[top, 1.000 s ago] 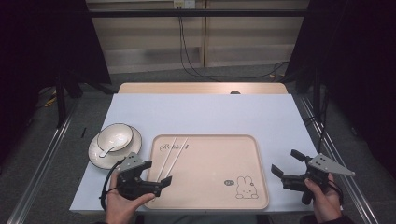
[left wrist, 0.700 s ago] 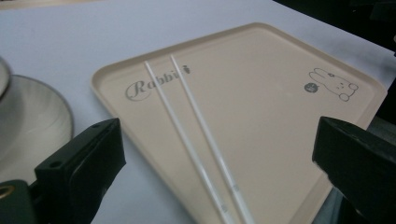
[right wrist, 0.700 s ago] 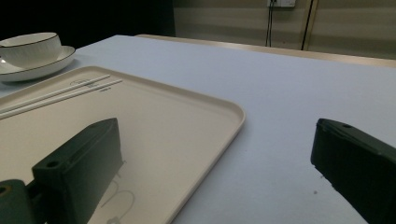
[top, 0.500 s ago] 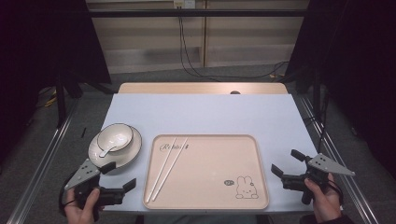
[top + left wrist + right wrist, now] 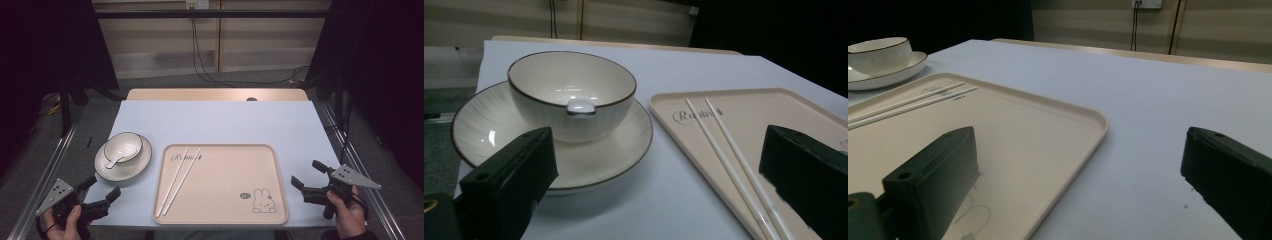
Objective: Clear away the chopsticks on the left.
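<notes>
A beige tray point(image 5: 225, 175) lies at the table's front middle, with two white chopsticks point(image 5: 179, 180) side by side along its left part. Left of the tray, a white dark-rimmed bowl point(image 5: 125, 145) stands on a matching plate point(image 5: 137, 165), and a white spoon point(image 5: 114, 161) rests in the bowl. My left gripper point(image 5: 103, 186) is open at the front left corner, just short of the plate. It faces the bowl point(image 5: 571, 95) and the chopsticks point(image 5: 724, 150). My right gripper point(image 5: 305, 173) is open and empty, right of the tray point(image 5: 1038, 130).
The pale blue table top point(image 5: 225, 120) stretches bare behind the tray to a wooden strip point(image 5: 215, 94) at the far edge. Metal rails point(image 5: 50, 170) run along both sides, and cables point(image 5: 205, 75) hang at the back wall.
My left gripper has moved left from the tray's front left corner to the table's front left corner. The right gripper has stayed where it was.
</notes>
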### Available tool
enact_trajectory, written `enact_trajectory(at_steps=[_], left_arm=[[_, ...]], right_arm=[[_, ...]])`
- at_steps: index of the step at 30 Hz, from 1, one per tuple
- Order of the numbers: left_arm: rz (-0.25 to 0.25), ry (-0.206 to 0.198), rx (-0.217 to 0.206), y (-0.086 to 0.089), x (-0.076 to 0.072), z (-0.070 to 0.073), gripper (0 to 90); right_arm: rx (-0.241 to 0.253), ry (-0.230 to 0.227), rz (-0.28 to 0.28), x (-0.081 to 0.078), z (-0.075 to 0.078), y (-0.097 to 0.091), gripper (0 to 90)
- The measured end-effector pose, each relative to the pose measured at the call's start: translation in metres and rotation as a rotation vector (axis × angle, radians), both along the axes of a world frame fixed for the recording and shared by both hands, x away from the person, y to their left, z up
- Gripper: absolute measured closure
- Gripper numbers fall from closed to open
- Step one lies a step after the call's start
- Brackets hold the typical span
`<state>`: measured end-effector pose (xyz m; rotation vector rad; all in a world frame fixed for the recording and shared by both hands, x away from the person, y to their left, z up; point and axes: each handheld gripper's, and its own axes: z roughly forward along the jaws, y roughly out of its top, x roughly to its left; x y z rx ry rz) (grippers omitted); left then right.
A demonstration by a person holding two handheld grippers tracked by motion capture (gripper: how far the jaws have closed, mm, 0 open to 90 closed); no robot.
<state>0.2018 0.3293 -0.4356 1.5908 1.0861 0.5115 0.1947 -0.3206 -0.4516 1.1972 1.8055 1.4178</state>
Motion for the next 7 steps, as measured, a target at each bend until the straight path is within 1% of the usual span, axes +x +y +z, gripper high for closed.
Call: enact_trajectory(at_steps=[1, 2, 3, 5, 7], left_arm=[[0.001, 0.0, -0.013, 0.0007, -0.0004, -0.0001, 1.7], [-0.006, 0.002, -0.01, 0.0014, -0.0003, 0.0003, 1.7], [0.004, -0.001, -0.011, 0.0001, -0.0006, 0.0006, 1.7], [-0.014, 0.001, 0.006, -0.0016, 0.0004, 0.0014, 1.7], [-0.021, -0.004, -0.015, -0.0036, 0.0001, 0.0019, 2.3]], right_arm=[[0.011, 0.001, -0.005, -0.0003, 0.0002, 0.0003, 1.4], [0.023, 0.006, -0.015, -0.0008, 0.0004, 0.0007, 1.4], [0.02, 0.007, -0.014, -0.0007, 0.0002, 0.0004, 1.4], [0.011, 0.004, -0.011, -0.0005, -0.0002, -0.0001, 1.4], [-0.005, 0.001, -0.004, -0.0005, -0.0005, -0.0009, 1.4]])
